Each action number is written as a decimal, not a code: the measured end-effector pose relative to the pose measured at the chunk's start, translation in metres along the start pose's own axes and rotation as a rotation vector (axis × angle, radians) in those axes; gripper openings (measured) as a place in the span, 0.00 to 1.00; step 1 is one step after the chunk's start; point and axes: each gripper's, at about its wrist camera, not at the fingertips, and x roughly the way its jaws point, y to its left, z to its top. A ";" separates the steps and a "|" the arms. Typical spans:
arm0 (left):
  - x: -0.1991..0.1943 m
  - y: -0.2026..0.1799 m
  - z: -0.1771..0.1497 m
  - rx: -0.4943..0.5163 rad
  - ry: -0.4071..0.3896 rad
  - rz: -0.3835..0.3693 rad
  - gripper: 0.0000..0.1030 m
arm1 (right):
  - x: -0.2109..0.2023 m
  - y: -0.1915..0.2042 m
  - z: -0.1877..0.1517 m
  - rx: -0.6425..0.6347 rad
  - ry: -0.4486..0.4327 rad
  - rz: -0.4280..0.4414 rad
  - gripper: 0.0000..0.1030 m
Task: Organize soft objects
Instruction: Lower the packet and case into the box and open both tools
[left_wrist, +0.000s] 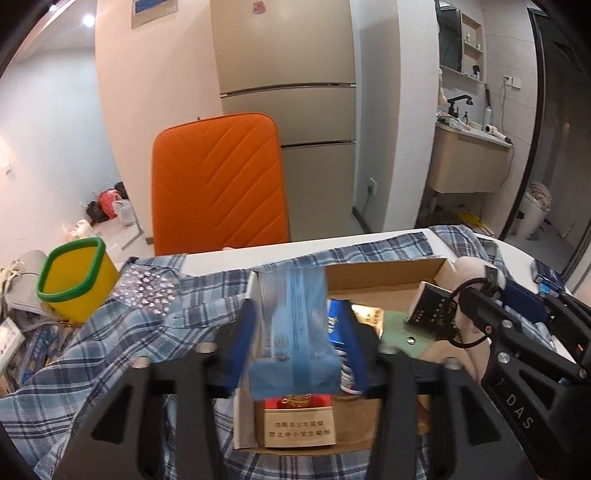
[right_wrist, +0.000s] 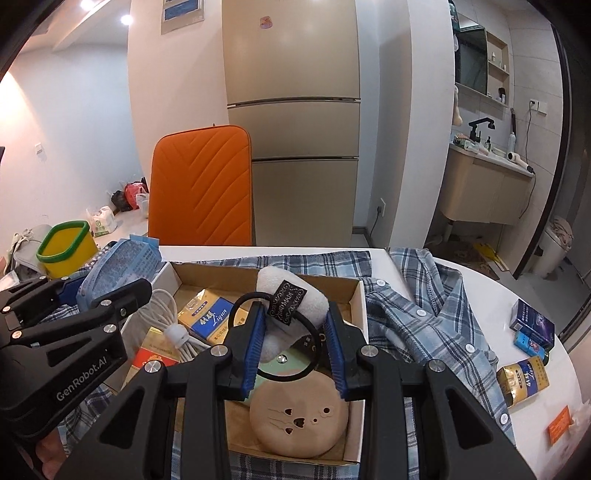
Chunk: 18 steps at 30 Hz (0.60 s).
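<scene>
Gripping white plush (right_wrist: 295, 295), right fingers (right_wrist: 255, 332)

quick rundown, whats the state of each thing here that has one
cardboard box: open, partly filled
blue tissue pack: between the left tongs, above the box
left tongs: open, pads apart from the pack
right tongs: shut on the plush toy
plush toy: lying in the box, white end gripped
white cable: coiled, in the box
plaid shirt: spread under the box
yellow bin: tilted
</scene>
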 end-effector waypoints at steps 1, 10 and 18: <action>-0.001 0.001 0.000 -0.003 -0.009 0.001 0.61 | 0.000 0.000 0.000 0.001 0.000 -0.004 0.40; -0.004 0.006 0.002 -0.018 -0.017 -0.002 0.62 | -0.005 -0.001 0.002 0.004 -0.012 -0.019 0.49; -0.013 0.010 0.001 -0.025 -0.055 -0.021 0.62 | -0.014 -0.001 0.005 0.000 -0.039 -0.027 0.49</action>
